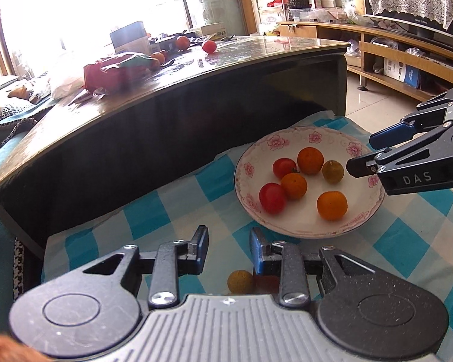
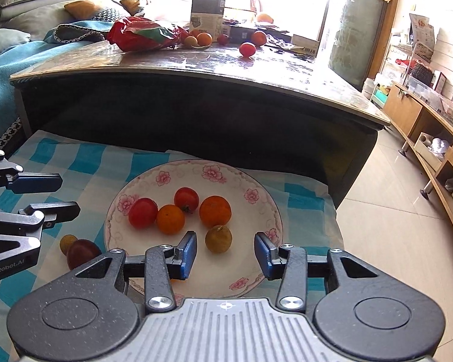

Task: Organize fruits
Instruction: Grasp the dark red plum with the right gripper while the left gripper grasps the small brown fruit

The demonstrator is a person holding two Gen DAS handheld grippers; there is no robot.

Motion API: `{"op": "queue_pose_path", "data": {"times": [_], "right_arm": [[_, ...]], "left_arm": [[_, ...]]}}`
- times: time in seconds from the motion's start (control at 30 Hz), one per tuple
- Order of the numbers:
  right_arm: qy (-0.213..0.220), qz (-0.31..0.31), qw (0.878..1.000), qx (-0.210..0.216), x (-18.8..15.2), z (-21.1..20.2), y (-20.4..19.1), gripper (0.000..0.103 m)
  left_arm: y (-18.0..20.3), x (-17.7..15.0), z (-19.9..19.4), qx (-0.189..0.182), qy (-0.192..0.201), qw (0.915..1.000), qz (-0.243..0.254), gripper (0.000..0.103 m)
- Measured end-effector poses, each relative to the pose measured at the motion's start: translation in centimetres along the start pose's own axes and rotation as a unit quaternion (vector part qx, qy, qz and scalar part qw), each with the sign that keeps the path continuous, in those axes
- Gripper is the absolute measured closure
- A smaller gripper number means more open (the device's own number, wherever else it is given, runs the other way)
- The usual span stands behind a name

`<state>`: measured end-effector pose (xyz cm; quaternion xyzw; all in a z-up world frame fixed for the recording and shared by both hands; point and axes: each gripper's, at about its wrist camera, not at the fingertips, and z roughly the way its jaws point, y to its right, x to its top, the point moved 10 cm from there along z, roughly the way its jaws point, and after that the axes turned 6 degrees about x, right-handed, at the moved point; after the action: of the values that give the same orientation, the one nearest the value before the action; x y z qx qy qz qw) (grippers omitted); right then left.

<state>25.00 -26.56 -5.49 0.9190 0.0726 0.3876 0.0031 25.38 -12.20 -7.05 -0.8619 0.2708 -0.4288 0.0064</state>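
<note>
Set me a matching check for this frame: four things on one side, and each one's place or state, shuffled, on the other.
Things:
1. dark red fruit
2. red bag
3. plate
4. left gripper

Place or state:
a. holds six fruits
b. on the dark table
c. outside the plate, next to a small yellowish fruit
d. open, nothing between its fingers

Pairs: 1-c, 2-b, 3-a, 4-d
</note>
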Motion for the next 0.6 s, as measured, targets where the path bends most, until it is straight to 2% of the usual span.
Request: {"op": "queue_pose_path", "data": {"times": [0.17,0.4,0.6], "right_arm": [[0.001,-0.005,1.0,0.029,-0.3,-0.7,-1.6,0.067],[-0.018,-0.029,0.989,0.141,-2.0,-1.7,-7.3,0.067],[-0.045,-0.049,0.986,0.153,-3.1,1.0,-10.2,0.067]], "left_arm": [[-0.6,-1.8,-0.2,-0.011,-0.016,0.9994,0.027,0.063],[-1.7,-4.1,0.1,-0.031,-0.04,0.998,0.038,0.063],[-2.2,-5.4,0.5,-0.049,-0.049,0.9971,0.032,0.063]]}}
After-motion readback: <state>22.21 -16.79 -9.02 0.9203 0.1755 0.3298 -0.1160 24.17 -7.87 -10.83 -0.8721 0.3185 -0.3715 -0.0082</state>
